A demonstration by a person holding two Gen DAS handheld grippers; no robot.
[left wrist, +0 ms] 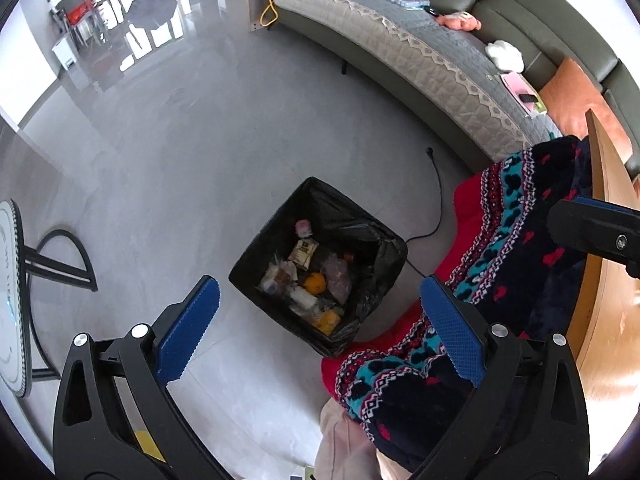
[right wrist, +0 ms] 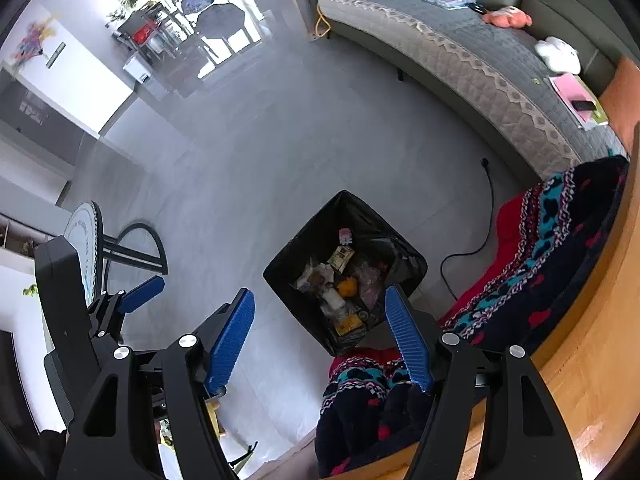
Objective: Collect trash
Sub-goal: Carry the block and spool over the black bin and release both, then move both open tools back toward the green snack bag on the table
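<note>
Stretching across the room's far side, beyond the bin, a long grey-green sofa with a quilted grey cover [left wrist: 420,56] lines the pale grey tiled floor [left wrist: 160,160]. Beside the bin lies a patterned navy, red and teal blanket [left wrist: 528,240] against a curved wooden table edge [left wrist: 608,240]. The square trash bin lined with a black plastic bag [right wrist: 344,268] stands on the floor, holding wrappers, tissue and an orange fruit [left wrist: 314,282]. Above it, the left gripper [left wrist: 320,332] and right gripper [right wrist: 320,334] both hang spread wide, holding nothing.
</note>
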